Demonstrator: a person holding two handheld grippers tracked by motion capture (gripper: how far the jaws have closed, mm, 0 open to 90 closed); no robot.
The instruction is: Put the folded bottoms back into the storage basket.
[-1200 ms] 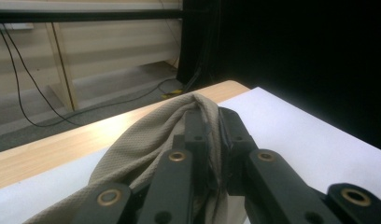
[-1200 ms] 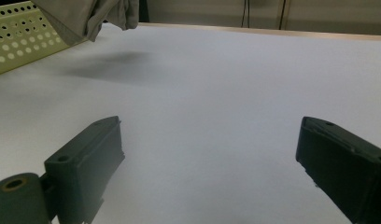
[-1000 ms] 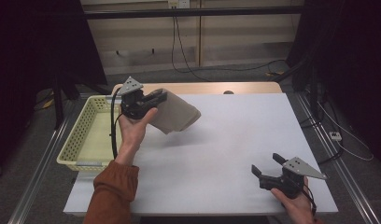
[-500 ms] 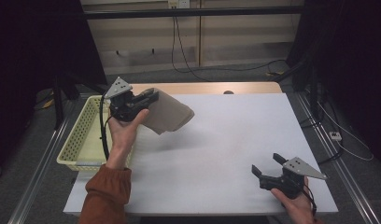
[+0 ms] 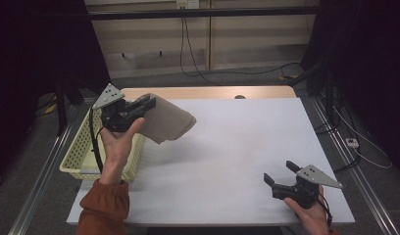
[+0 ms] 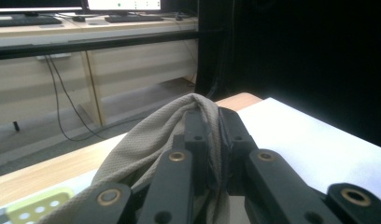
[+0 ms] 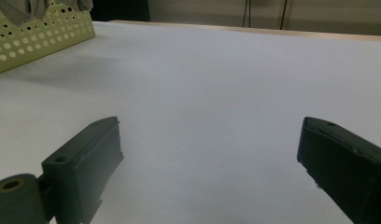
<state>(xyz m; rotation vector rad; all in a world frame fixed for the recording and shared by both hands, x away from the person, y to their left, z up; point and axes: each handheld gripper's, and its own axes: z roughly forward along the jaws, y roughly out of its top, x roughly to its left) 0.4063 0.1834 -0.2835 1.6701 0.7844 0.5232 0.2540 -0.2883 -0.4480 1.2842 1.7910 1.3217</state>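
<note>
1. A white table (image 5: 227,161) with a pale wooden strip along its far edge stands on a grey floor.
2. A pale yellow perforated plastic basket (image 5: 79,159) sits at the table's left edge, its near corner beside the person's left forearm.
3. A small dark round spot (image 5: 239,97) marks the wooden strip, well apart from the basket, toward the right.

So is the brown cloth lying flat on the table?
No, the left tool is shut on the cloth and holds it up off the table.
</note>
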